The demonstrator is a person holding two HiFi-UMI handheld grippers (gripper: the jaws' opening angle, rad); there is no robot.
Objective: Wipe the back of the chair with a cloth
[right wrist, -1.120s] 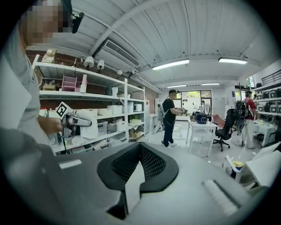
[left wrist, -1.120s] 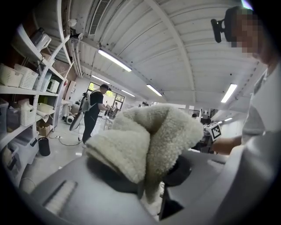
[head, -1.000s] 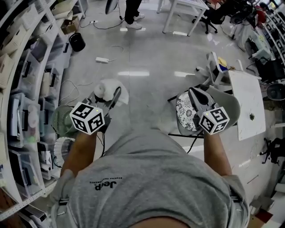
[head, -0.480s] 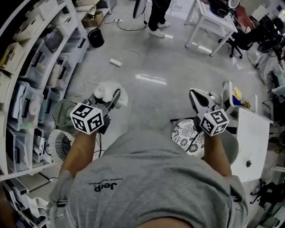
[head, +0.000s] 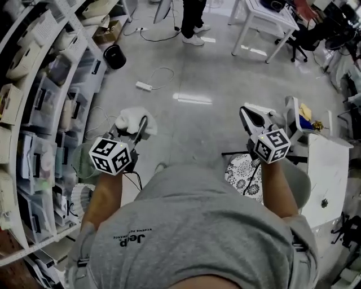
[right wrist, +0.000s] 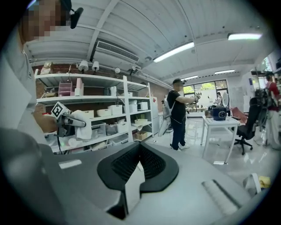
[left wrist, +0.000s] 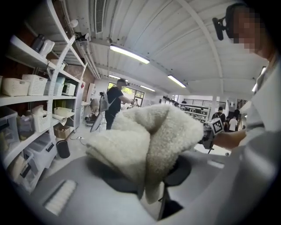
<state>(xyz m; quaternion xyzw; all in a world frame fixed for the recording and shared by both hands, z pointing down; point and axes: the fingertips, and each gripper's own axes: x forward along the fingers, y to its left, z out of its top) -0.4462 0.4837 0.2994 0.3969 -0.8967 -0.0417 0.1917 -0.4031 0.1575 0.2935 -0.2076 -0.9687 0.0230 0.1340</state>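
A fluffy white cloth (head: 131, 118) is clamped in my left gripper (head: 139, 127), held up over the bare floor at the left. In the left gripper view the cloth (left wrist: 145, 136) bulges out of the shut jaws of that gripper (left wrist: 151, 176). My right gripper (head: 249, 116) is shut with nothing in it; its pads (right wrist: 151, 160) meet. The chair, with a grey shell (head: 298, 183) and a patterned seat cushion (head: 242, 172), stands below and behind the right gripper, partly hidden by my arm. Neither gripper touches it.
Storage shelves (head: 39, 113) with bins line the left. A green fan (head: 83, 161) stands by them. A black bin (head: 114, 56) and a power strip (head: 144, 86) lie on the floor. A person (head: 192, 17) stands ahead, beside a white table (head: 265, 17). Another white table (head: 330, 169) is at the right.
The view has swung left and forward. The chair, which was under the right gripper, now lies behind it near my body. Both grippers keep their hold and pose.
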